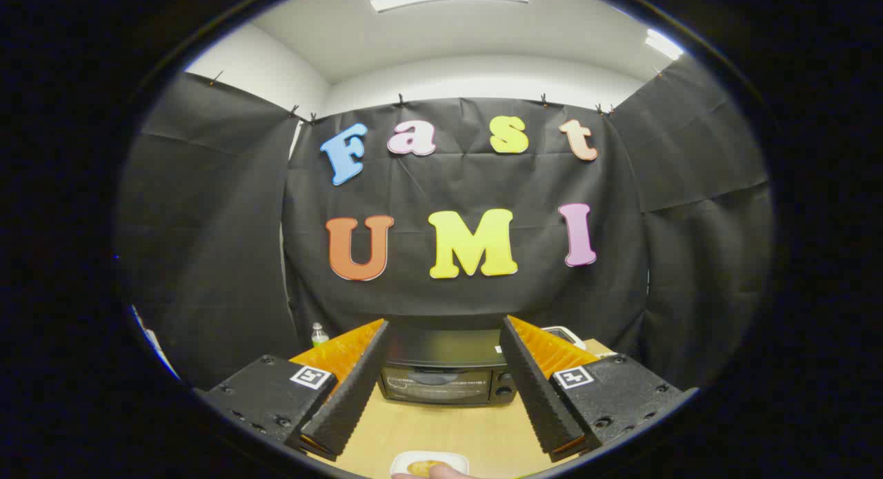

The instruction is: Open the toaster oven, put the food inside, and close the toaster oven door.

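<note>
A black toaster oven stands on the wooden table, beyond my fingers and seen between them; its glass door is shut. My gripper is open, held above the table, with nothing between its fingers. Near me, below the fingers, a small white plate holds a piece of yellowish food. A person's fingertip rests at the plate's near edge.
A small bottle with a green cap stands to the left of the oven, by the black cloth wall. A white device sits to the oven's right at the back. Bare wood lies between the plate and the oven.
</note>
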Action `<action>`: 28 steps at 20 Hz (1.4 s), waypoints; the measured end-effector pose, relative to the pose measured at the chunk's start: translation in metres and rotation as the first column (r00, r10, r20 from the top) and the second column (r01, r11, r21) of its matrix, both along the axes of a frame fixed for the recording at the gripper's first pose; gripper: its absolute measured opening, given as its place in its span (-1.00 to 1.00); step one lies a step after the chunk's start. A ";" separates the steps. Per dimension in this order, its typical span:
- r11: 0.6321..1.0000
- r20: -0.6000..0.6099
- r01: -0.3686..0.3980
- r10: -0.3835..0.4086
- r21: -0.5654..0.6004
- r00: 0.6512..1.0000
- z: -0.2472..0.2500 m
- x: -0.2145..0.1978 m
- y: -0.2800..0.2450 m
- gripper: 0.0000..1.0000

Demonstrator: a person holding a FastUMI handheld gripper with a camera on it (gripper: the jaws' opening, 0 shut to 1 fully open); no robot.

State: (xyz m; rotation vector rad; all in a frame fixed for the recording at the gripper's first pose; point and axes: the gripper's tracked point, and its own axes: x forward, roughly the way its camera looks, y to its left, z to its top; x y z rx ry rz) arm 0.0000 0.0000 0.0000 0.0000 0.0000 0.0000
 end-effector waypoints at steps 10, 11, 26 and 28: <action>1.000 0.001 0.002 -0.002 0.008 1.000 -0.003 0.005 -0.006 1.00; 1.000 -0.001 0.003 -0.003 0.006 1.000 -0.003 0.007 -0.007 1.00; 0.999 0.006 0.034 -0.034 0.023 0.999 -0.022 0.033 -0.014 1.00; 0.999 0.006 0.030 -0.030 0.016 1.000 -0.030 0.045 -0.010 1.00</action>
